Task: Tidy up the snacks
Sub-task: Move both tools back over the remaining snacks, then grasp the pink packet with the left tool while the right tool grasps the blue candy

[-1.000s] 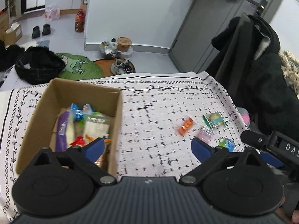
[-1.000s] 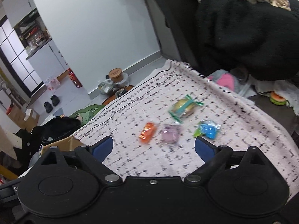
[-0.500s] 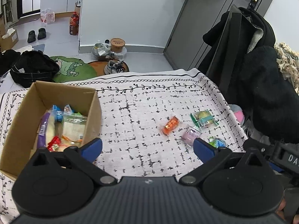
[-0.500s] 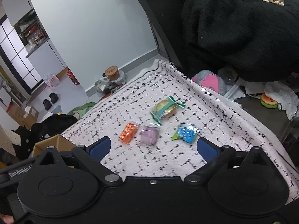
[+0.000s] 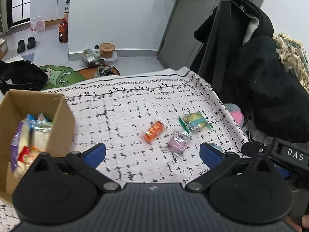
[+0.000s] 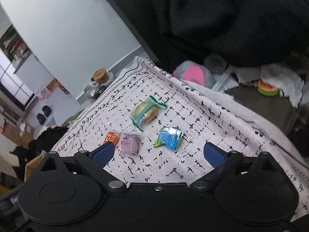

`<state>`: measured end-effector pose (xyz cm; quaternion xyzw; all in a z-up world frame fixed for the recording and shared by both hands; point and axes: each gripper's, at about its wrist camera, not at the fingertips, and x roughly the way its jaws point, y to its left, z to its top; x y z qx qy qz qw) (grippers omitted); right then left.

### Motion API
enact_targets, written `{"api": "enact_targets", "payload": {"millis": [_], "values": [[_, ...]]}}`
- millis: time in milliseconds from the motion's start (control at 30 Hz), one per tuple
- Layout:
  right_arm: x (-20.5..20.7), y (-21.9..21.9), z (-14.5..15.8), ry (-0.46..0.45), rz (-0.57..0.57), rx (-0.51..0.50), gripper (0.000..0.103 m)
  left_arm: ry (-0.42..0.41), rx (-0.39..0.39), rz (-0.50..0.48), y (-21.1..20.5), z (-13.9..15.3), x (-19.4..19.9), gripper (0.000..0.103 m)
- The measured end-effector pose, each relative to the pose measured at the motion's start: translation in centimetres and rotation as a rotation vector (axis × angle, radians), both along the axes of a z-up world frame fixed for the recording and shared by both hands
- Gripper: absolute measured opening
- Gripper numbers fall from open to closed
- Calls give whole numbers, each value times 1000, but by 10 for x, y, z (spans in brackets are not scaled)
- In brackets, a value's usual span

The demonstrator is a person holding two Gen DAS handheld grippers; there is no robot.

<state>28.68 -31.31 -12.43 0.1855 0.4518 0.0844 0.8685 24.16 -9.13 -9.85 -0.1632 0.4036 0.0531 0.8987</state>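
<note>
Patterned cloth covers the surface (image 5: 123, 116), where 4 snacks are grouped. Both claws are held wide open and empty. The blue snack (image 6: 170, 139) lies just ahead of the right claw (image 6: 157, 153), which is nearer than 0.5 s ago; the box (image 5: 58, 116) has slid left in the left view.

Left gripper (image 5: 152, 153) open, empty, above the cloth (image 5: 123, 116). Box (image 5: 58, 119) at left holds several packets. Orange (image 5: 154, 131), purple (image 5: 178, 142) and green (image 5: 195, 122) packets lie clustered on the cloth to the right; a blue one (image 5: 216, 146) is mostly hidden behind the right finger.
</note>
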Motion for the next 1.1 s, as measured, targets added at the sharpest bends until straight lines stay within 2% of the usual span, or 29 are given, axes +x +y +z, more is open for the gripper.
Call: {"api": "enact_targets", "payload": {"millis": [267,433,667,900,1100], "values": [[11,-20,-19,11,-85,67,96,-3,9,1,-14,-19,19,102],[21,-26,-34,44,-110,99,88,18,-5,-4,-20,-36,39,100],[38,-17,-52,92,-98,118,82,21,-9,-52,-29,-56,60,88],[58,-1,-62,107,-84,74,79,32,-27,-97,-34,-76,83,72],[72,4,-74,138,-97,78,76,56,-41,-114,-40,-95,97,66]]}}
